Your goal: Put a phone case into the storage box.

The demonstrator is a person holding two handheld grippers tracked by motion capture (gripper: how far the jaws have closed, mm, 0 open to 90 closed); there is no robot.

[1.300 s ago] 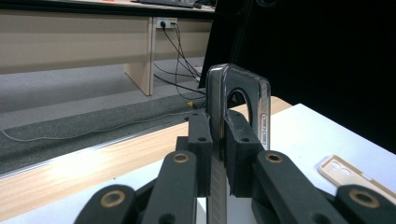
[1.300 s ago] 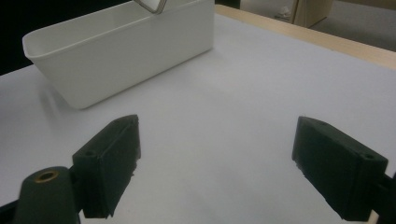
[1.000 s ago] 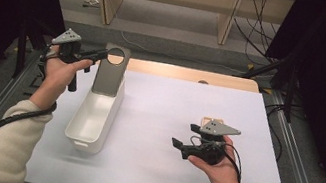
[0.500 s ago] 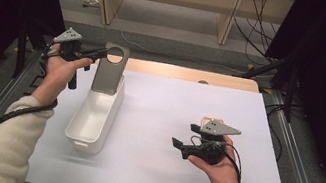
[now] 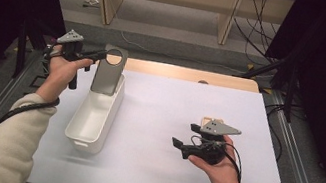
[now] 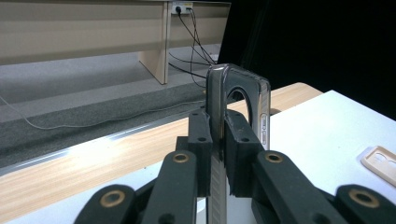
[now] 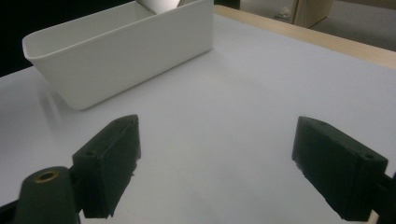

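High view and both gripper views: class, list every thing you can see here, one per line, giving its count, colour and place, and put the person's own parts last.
Phone case: one, clear grey with a round cut-out, held upright over the far end of the bin.
Bin: one, white, long and open-topped, on the left half of the mat.
Second phone case: one, beige, flat on the mat, partly hidden behind the right tongs in the high view.
Mat: one, white, covering the table.
Table: one, light wood, edge showing beyond the mat.
Left tongs: one, black, shut on the phone case.
Right tongs: one, black, open above the mat.
Hands: two, cream sleeves, entering from the bottom.
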